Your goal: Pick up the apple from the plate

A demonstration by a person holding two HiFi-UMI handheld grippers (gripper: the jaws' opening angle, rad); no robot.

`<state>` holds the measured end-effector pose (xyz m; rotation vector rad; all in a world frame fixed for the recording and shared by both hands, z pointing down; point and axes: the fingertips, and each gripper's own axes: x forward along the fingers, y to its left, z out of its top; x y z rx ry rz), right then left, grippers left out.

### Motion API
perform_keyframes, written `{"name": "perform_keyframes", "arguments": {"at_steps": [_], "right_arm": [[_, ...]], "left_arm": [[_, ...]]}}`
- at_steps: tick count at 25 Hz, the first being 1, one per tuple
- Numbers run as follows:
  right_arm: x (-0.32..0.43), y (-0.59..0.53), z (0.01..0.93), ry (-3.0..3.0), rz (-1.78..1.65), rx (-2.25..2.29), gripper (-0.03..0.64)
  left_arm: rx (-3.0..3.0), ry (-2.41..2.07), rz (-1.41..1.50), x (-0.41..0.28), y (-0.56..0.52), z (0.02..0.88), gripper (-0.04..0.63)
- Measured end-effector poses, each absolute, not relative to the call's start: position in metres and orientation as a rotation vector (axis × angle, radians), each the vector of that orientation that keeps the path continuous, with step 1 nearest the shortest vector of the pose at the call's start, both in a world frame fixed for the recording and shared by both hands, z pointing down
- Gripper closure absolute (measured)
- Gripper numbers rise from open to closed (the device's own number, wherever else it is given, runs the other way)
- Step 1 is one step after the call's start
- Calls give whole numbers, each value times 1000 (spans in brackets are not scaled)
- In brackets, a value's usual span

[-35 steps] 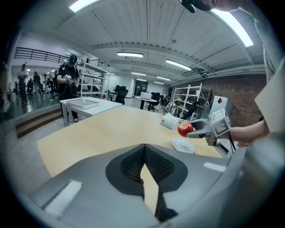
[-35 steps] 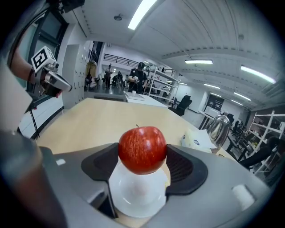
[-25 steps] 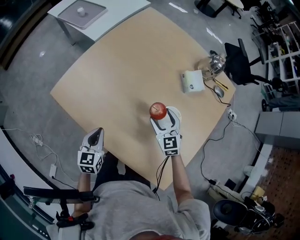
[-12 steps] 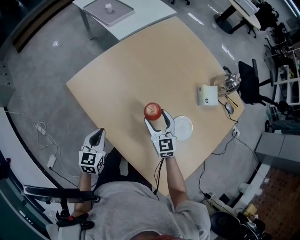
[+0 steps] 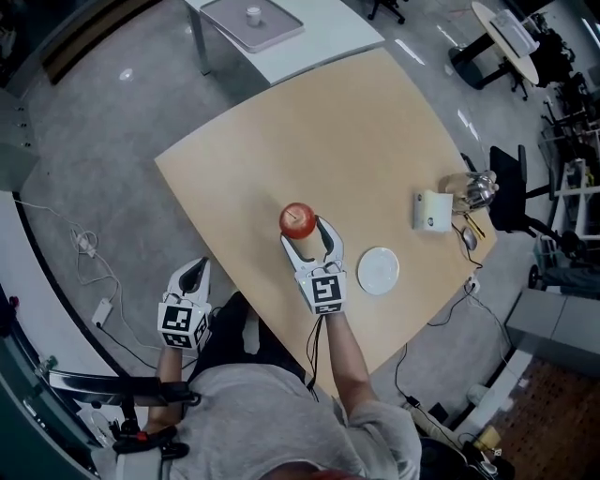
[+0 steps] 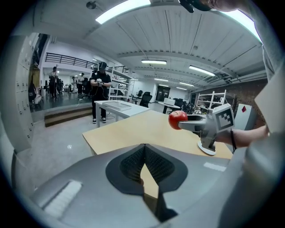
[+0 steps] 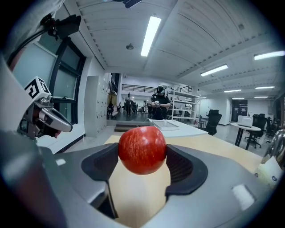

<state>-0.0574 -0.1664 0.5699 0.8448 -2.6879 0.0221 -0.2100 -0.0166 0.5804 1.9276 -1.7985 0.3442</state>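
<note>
My right gripper (image 5: 306,236) has the red apple (image 5: 298,220) clamped between its two pads, jaws spread wide to take it. In the right gripper view the apple (image 7: 142,149) sits squarely between the dark ribbed pads, pressed on both sides, with the wooden table (image 7: 222,149) showing beneath it. The left gripper view catches it from the side. There the apple (image 6: 177,119) hangs in the air at the tip of the right gripper (image 6: 190,125), lifted clear of the tabletop.

The white plate (image 5: 378,270) lies flat on the light wooden table (image 5: 375,122), just to the right of the right gripper's body and apart from the apple.

My left gripper (image 5: 193,270) is held off the table's near edge, over the grey floor. Its jaws are closed tip to tip in its own view (image 6: 145,151), with nothing between them.

Towards the far right edge of the table I see a small white box (image 5: 429,210) and a shiny kettle (image 5: 472,187) beside it. A white side table beyond the far corner carries a grey tray (image 5: 251,22).
</note>
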Motion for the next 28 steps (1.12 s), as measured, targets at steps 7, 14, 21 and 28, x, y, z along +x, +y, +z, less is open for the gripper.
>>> {"name": "perform_keyframes", "arguments": {"at_steps": [7,14,21,28], "right_arm": [[-97,-165,584,-2703,-28,740,275],[-146,-160,604,-2723,-31,621,275],[-190,-160,624,-2731,-17,556,275],[-217,-167,652,-2721,-1,507,275]], "left_arm": [[1873,-1842,337,-229,-7,586,576],[1816,-1879,364,-255,2,593,575],[1758,-1897,364,-289,7,603,575],[1713,-1897,373,-306,9,616,575]]}}
